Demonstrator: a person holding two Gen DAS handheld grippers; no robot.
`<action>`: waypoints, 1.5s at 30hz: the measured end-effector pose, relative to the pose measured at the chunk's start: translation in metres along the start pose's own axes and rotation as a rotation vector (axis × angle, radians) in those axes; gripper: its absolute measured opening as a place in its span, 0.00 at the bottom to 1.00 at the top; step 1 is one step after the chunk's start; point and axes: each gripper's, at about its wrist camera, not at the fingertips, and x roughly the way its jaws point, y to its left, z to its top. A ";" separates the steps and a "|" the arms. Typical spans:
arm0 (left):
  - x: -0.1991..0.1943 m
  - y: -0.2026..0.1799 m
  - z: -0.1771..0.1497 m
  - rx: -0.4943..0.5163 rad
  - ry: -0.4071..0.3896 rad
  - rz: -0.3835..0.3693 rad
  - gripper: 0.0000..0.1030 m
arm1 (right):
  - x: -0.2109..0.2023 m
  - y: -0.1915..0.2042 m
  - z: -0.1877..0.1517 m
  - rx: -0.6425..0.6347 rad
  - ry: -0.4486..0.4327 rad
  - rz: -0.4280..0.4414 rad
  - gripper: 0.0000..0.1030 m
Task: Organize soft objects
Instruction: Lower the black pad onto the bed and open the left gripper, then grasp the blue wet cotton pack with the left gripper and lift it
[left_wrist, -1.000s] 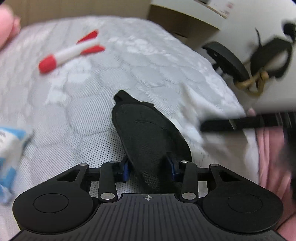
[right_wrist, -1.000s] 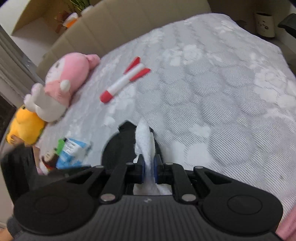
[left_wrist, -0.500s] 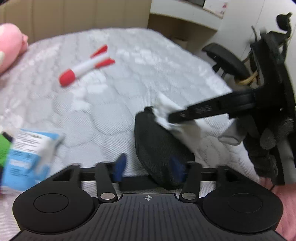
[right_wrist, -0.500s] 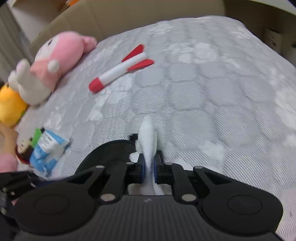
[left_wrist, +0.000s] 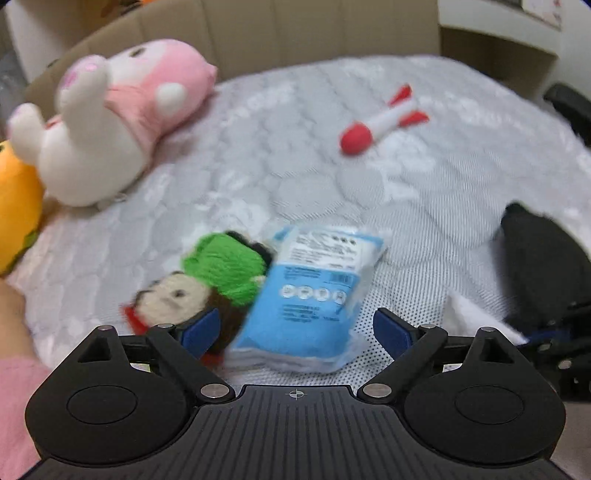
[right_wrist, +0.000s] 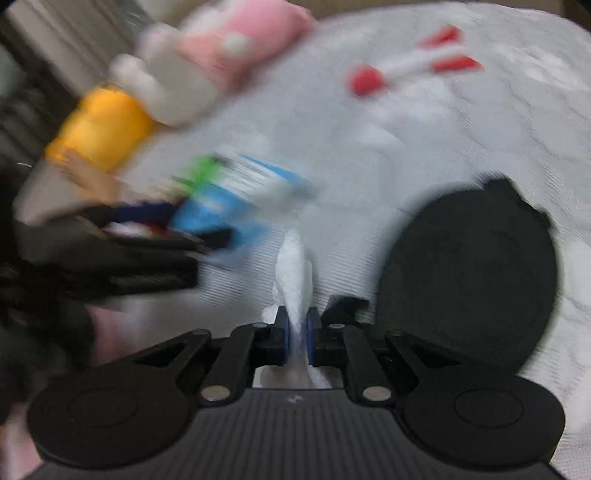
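Note:
My left gripper (left_wrist: 297, 328) is open, its blue pads either side of a blue and white tissue pack (left_wrist: 312, 291) lying on the grey quilted bed (left_wrist: 258, 155). A small doll with a green hat (left_wrist: 207, 280) lies against the pack's left side. My right gripper (right_wrist: 297, 334) is shut on a white cloth (right_wrist: 293, 273). A black mesh pouch (right_wrist: 469, 273) lies on the bed to its right, and also shows at the right edge of the left wrist view, pouch (left_wrist: 539, 273). The left gripper (right_wrist: 155, 240) appears blurred at the left of the right wrist view.
A pink and white plush (left_wrist: 122, 114) and a yellow plush (left_wrist: 14, 210) lie at the bed's left. A red and white rocket toy (left_wrist: 384, 122) lies far right of them. A beige headboard (left_wrist: 295, 33) runs behind. A pink sleeve (left_wrist: 14, 406) is at lower left.
My left gripper let go of the black pouch, opened and swung left to the tissue pack and doll. My right gripper kept the white cloth and shifted left; the pouch now lies to its right.

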 end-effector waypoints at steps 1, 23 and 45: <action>0.008 -0.004 0.000 0.019 -0.001 0.001 0.91 | 0.000 -0.010 -0.001 0.024 -0.008 -0.005 0.09; -0.016 -0.071 -0.011 0.034 -0.043 -0.335 0.82 | -0.023 -0.033 0.046 0.120 -0.092 0.079 0.09; 0.010 -0.033 -0.003 -0.349 0.121 -0.481 0.91 | -0.050 -0.074 -0.012 0.262 -0.018 0.032 0.11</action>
